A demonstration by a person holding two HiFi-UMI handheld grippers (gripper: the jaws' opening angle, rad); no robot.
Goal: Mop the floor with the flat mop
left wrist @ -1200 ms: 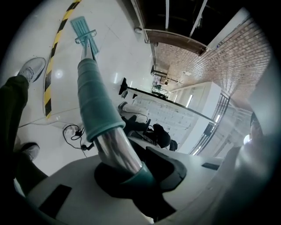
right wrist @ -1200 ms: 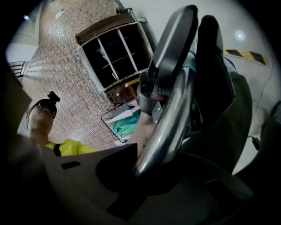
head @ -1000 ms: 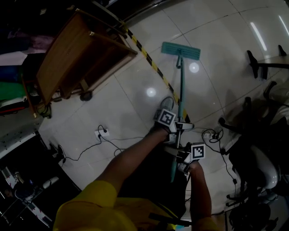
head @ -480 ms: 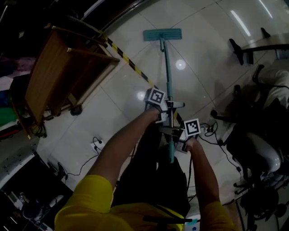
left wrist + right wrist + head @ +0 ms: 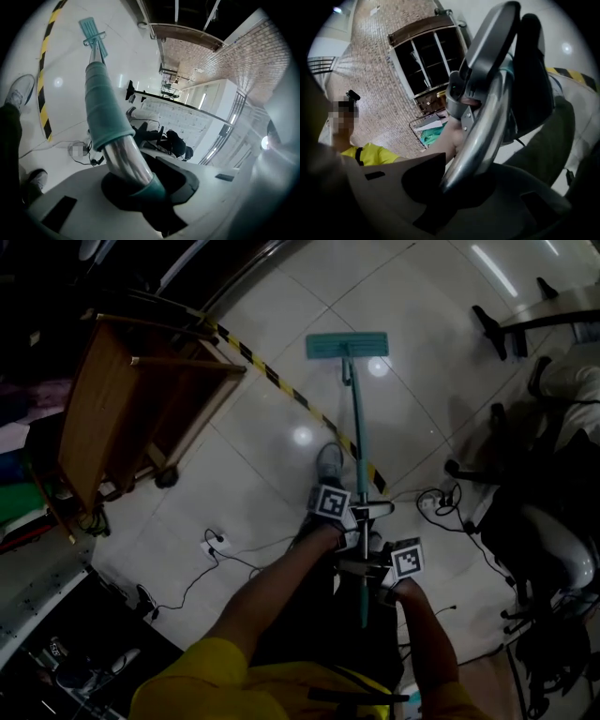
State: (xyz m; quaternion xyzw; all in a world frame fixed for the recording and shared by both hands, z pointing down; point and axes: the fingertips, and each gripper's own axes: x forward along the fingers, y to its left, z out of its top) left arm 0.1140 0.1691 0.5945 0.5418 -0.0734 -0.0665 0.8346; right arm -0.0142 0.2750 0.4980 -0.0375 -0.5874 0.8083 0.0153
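The flat mop has a teal head [image 5: 347, 345] lying flat on the pale tiled floor, just past a yellow-and-black tape line [image 5: 281, 382]. Its teal and metal handle [image 5: 357, 442] runs back toward me. My left gripper [image 5: 360, 514] is shut on the handle higher up; in the left gripper view the handle [image 5: 104, 108] rises out of the jaws to the mop head [image 5: 92, 32]. My right gripper [image 5: 367, 570] is shut on the handle lower down, near its end; the right gripper view shows the metal tube [image 5: 487, 126] clamped in the jaws.
A wooden cabinet on castors [image 5: 127, 418] stands to the left. Cables and a power strip [image 5: 217, 542] trail over the floor near my feet; a shoe [image 5: 329, 463] is by the handle. Dark office chairs [image 5: 534, 549] and a table leg [image 5: 492, 329] crowd the right side.
The mop head has slid back toward me and slightly right, and both grippers have drawn lower in the head view, still clamped on the handle.
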